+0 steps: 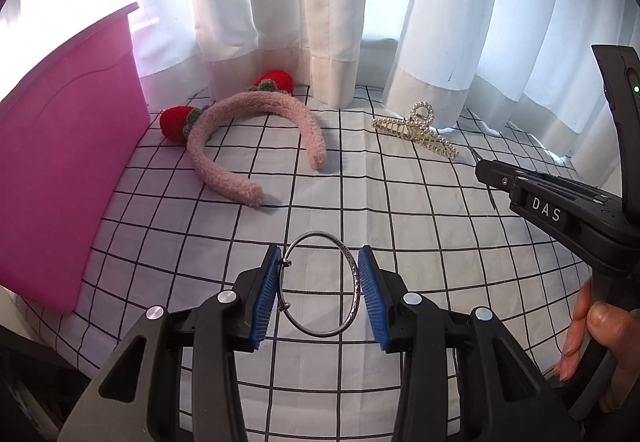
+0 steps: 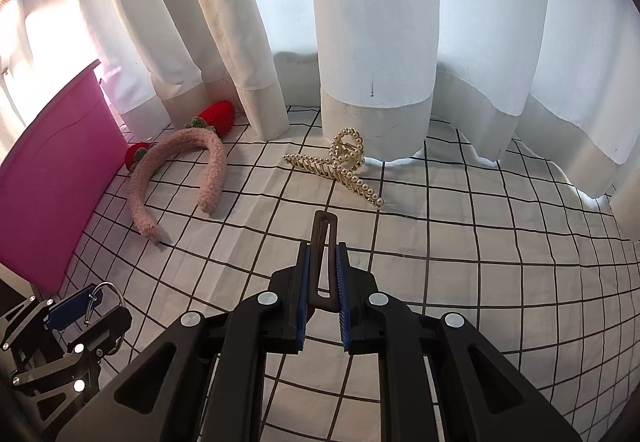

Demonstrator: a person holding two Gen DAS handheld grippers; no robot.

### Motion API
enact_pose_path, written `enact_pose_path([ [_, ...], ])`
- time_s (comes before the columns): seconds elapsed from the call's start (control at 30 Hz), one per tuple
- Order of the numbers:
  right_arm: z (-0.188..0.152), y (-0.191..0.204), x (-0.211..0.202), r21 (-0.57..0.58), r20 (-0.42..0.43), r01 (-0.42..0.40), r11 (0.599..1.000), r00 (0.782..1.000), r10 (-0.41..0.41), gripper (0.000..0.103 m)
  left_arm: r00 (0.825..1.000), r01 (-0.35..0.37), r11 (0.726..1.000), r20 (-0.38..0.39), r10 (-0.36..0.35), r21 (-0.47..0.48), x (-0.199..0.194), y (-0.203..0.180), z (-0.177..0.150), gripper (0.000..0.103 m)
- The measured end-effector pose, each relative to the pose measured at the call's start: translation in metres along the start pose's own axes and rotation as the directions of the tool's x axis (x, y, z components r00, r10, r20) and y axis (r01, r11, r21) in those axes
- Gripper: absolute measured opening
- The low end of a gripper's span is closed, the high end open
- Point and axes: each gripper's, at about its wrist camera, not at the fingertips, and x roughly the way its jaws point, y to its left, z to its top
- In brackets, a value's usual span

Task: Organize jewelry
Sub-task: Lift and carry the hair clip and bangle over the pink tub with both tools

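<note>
Holding a thin silver open bangle (image 1: 318,284), the left hand-held gripper (image 1: 320,294) clamps part-open; the right hand-held gripper (image 2: 323,282) pinches a slim dark-brown rectangular hair clip (image 2: 323,250). Beside the pink plastic box (image 1: 68,162), the fluffy pink strawberry headband (image 1: 248,130) and pearl-studded gold claw clip (image 1: 416,130) remain unsorted.

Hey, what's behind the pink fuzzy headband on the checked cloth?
Behind the pink headband lie its two red knitted strawberries, then the white curtain's hem. The curtain covers whatever is beyond; the pink bin stands beside it.
</note>
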Motion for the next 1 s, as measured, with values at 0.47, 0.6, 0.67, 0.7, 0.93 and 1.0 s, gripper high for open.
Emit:
enact_pose_path([
  [0.47, 0.036, 0.054, -0.058, -0.087, 0.09, -0.06, 0.994, 0.994, 0.068, 0.012, 0.99, 0.006, 0.999, 0.141, 0.001, -0.051, -0.078, 0.045, 0.052, 0.039],
  [0.6, 0.059, 0.08, -0.068, -0.13, 0.127, -0.091, 0.987, 0.986, 0.107, 0.012, 0.983, -0.004, 0.997, 0.185, 0.018, -0.079, -0.1, 0.067, 0.07, 0.039],
  [0.67, 0.072, 0.096, -0.072, -0.156, 0.144, -0.108, 0.982, 0.981, 0.131, 0.012, 0.977, -0.016, 0.995, 0.208, 0.037, -0.1, -0.111, 0.082, 0.08, 0.039],
  [0.7, 0.079, 0.105, -0.075, -0.171, 0.155, -0.12, 0.978, 0.977, 0.147, 0.012, 0.974, -0.023, 0.993, 0.219, 0.048, -0.113, -0.117, 0.091, 0.084, 0.039],
  [0.93, 0.124, 0.182, -0.081, -0.295, 0.181, -0.221, 0.93, 0.942, 0.281, 0.012, 0.946, -0.111, 0.971, 0.278, 0.168, -0.21, -0.148, 0.158, 0.108, 0.039],
  [1.0, 0.135, 0.207, -0.078, -0.324, 0.165, -0.261, 0.909, 0.931, 0.326, 0.012, 0.941, -0.141, 0.959, 0.268, 0.207, -0.246, -0.151, 0.18, 0.11, 0.039],
])
